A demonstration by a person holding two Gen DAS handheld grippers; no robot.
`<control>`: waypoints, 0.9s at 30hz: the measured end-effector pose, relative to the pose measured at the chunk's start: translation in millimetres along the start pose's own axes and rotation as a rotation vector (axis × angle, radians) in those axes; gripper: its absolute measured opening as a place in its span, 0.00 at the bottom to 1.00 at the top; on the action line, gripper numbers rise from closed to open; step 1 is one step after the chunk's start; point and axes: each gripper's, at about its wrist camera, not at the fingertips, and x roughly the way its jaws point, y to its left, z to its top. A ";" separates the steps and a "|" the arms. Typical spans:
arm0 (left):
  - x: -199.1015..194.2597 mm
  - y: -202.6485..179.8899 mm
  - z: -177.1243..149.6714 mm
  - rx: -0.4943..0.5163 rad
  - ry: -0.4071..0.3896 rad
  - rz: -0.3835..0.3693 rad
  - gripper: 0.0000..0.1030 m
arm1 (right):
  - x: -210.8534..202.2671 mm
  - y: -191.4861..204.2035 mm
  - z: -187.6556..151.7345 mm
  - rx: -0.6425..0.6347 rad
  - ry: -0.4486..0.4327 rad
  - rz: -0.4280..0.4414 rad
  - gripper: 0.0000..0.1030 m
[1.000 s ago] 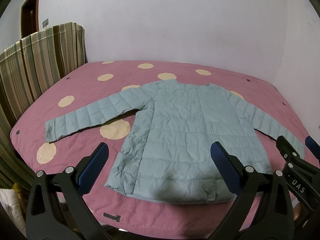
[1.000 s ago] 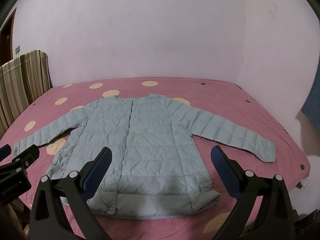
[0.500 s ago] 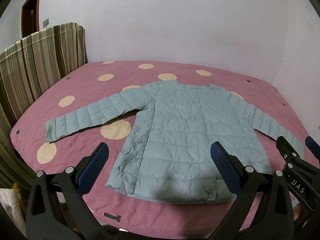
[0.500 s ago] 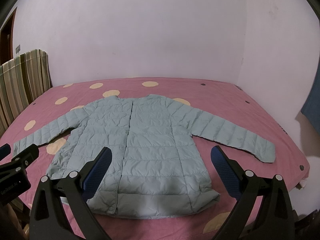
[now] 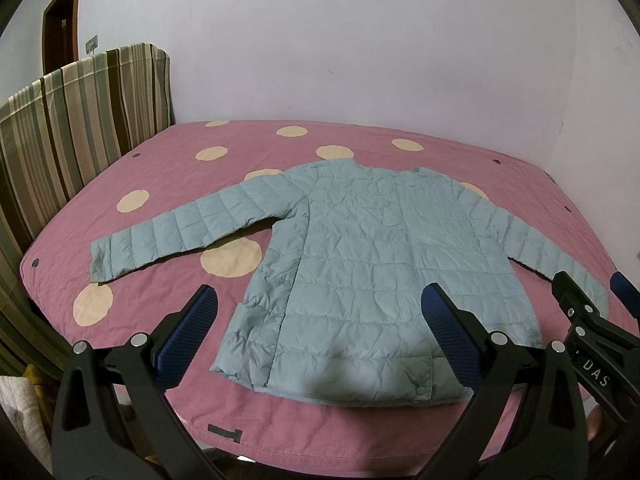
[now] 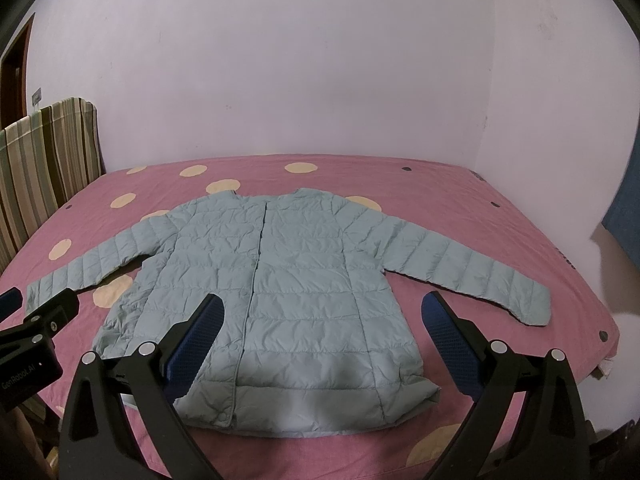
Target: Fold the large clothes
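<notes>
Unfolded jacket [image 5: 372,264] at mid-frame; both tongs, left [image 5: 318,336] and right [image 6: 320,336], gape empty. Best grip sleeve cuffs first, folding inward evenly.

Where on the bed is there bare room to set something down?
Bare bedspread runs between the jacket collar and the back wall, and along the near edge below the hem. The middle is crowded: the body and both spread sleeves span nearly the full width.
</notes>
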 end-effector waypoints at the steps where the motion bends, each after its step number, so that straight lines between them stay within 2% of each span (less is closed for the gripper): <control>1: 0.1 0.2 -0.3 0.000 0.000 0.000 0.98 | 0.2 0.4 0.1 0.000 0.000 0.000 0.95; 27: 4.4 -1.1 -5.4 -0.001 0.013 -0.006 0.98 | 2.6 2.2 1.3 -0.001 0.005 0.000 0.95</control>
